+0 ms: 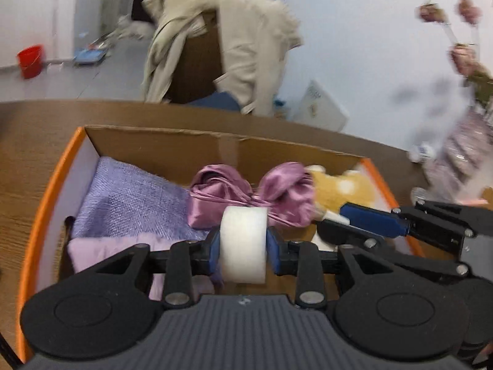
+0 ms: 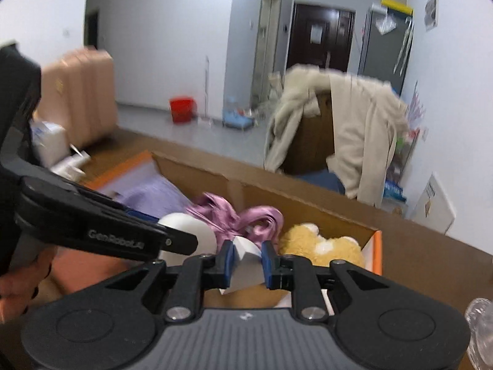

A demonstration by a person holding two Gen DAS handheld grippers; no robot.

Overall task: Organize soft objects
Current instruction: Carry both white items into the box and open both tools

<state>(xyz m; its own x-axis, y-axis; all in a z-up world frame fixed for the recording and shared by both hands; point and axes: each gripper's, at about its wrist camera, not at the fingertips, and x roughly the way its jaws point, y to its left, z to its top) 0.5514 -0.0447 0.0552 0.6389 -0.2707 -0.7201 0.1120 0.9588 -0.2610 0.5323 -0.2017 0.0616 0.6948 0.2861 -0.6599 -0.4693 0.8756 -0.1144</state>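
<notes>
Left wrist view: left tool (image 1: pixel 243 248) clamped on white foam roll (image 1: pixel 243 243), held over cardboard box (image 1: pixel 215 151) on counter (image 1: pixel 34 132). Right tool (image 2: pixel 248 265) pinching white folded piece (image 2: pixel 245 266) just beside. Box already holding lilac cloth (image 1: pixel 129 203), pink satin bundle (image 1: pixel 246 197), yellow plush (image 1: pixel 342 191). Risk: tools nearly touching, collision on release; roll could land on satin, roll off, or snag its cords.
</notes>
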